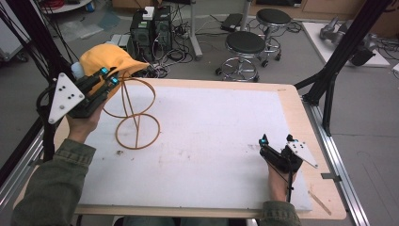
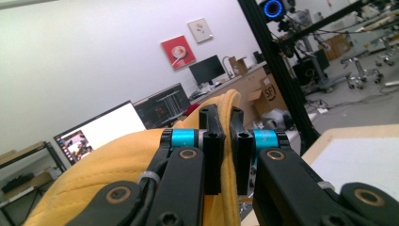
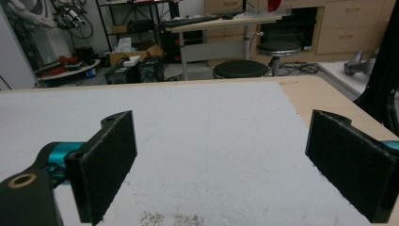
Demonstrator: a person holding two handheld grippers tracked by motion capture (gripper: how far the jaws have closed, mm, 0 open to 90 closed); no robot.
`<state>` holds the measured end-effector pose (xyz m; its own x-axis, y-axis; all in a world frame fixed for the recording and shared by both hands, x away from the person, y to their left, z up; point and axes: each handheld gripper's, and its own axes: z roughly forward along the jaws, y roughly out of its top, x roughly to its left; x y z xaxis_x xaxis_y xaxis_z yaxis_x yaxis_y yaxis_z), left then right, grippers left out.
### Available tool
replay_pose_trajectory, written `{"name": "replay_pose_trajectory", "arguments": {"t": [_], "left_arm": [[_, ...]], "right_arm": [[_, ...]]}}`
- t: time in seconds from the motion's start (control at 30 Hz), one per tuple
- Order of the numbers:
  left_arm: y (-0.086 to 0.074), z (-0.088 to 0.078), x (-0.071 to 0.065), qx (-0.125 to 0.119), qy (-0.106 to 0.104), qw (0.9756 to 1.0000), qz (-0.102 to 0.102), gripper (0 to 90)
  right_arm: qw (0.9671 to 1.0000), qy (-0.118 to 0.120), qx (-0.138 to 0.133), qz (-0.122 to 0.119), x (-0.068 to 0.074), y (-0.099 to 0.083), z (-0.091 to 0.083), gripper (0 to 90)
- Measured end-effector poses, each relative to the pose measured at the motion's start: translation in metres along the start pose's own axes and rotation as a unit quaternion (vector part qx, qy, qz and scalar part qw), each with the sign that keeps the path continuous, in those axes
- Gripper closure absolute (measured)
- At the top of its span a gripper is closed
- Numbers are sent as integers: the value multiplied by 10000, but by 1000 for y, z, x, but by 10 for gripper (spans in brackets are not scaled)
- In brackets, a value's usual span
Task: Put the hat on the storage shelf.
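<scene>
Yellow fabric, a cap (image 1: 106, 60) with a curved brim, is clamped in the left gripper (image 1: 108, 76) at the table's far left corner. In the left gripper view the cap (image 2: 117, 165) shows a ribbed, stitched weave, and its edge runs up between the two black jaws, which are pressed nearly together on the cloth. The left hand (image 1: 83, 123) comes up from a green sleeve (image 1: 56, 183), held above the table with the gripper angled up and away from the person; a grey three-cornered plate sits on top of it.

Just beside the cap stands a wire stand (image 1: 136, 110) of thin tan rod: one ring flat on the table, a second ring raised above it, joined by a slim upright stem. The cap's brim overlaps the upper ring in the high view; whether they touch I cannot tell.

On the right, the right gripper (image 1: 275, 140) lies low at the near right of the white foam mat (image 1: 211, 122), pointing across it. In the right gripper view its jaws, faced with coarse black pads (image 3: 106, 160), stand wide apart with nothing between them, above the mat's grainy surface. A pale wooden table (image 1: 301, 117) frames the mat.
</scene>
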<state>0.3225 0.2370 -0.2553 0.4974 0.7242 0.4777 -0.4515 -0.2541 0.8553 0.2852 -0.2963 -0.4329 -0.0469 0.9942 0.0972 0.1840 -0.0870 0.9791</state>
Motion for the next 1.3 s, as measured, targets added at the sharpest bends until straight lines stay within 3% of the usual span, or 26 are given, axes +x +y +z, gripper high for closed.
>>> {"name": "replay_pose_trajectory", "arguments": {"t": [0.27,0.43,0.93,1.03,1.3], "left_arm": [[-10,5,-29,176,-320,9981,489,867],[-14,11,-40,301,-537,9960,648,867],[-31,15,-57,646,-1092,9893,719,866],[-36,13,-61,693,-1118,9878,829,865],[-45,7,-67,653,-1074,9886,823,863]], "right_arm": [[10000,-31,-35,11,0,1,-2,82],[10000,-17,-22,6,0,1,-2,83],[10000,-12,-8,44,0,0,-1,83],[10000,-10,-2,45,0,0,-1,82],[10000,-9,14,43,0,0,-1,82]]}}
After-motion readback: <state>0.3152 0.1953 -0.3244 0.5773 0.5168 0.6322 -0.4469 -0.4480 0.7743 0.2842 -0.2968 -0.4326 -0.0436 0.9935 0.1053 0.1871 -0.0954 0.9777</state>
